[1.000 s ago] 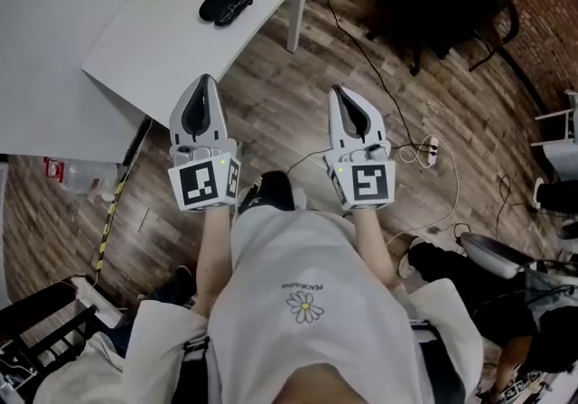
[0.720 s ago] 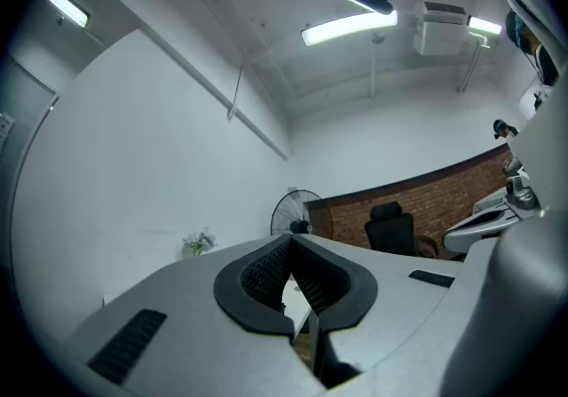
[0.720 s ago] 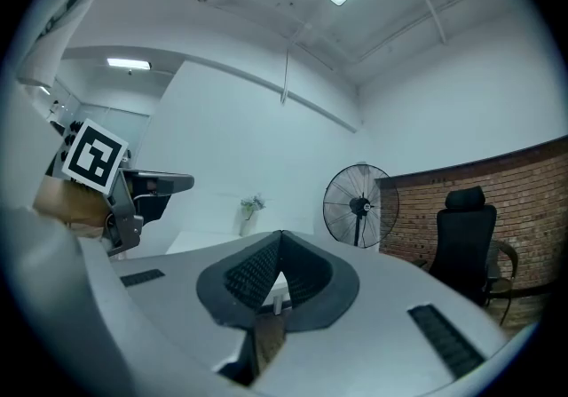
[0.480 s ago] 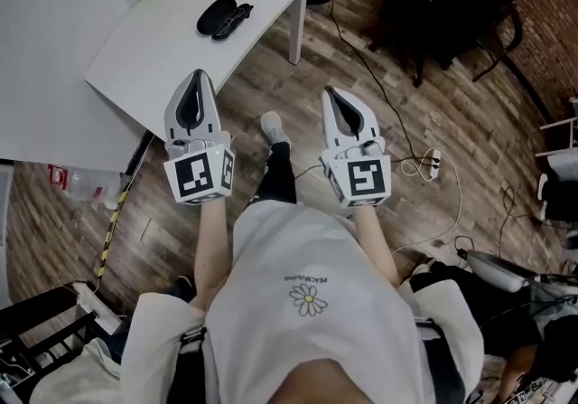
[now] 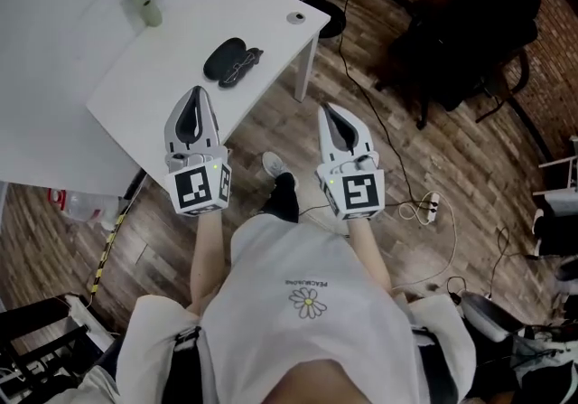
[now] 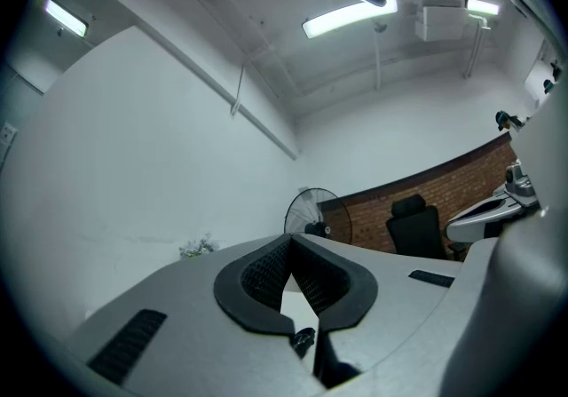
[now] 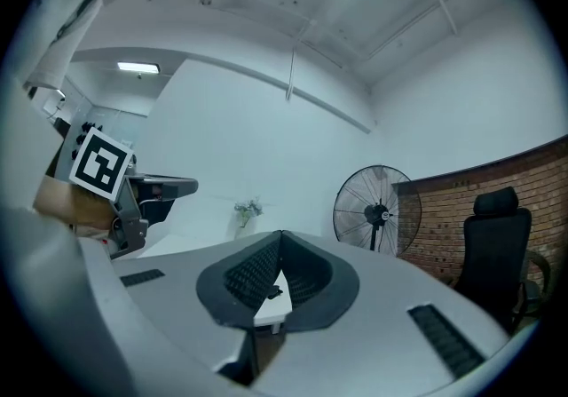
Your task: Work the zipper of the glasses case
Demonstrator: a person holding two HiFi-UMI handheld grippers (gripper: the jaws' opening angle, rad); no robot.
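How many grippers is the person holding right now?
2. The left gripper shows over the white table's near edge, the right gripper over the wooden floor; both jaws shut, nothing between them. None seems hidden.

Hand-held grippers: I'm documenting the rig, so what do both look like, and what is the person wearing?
The left hand-held gripper and right hand-held gripper match: pale grey shells tapering to a tip, black ribbed pads inside, a cube of black-and-white square markers behind. The person wears a white T-shirt with a daisy print.

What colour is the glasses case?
The glasses case is black; head view shows it best.
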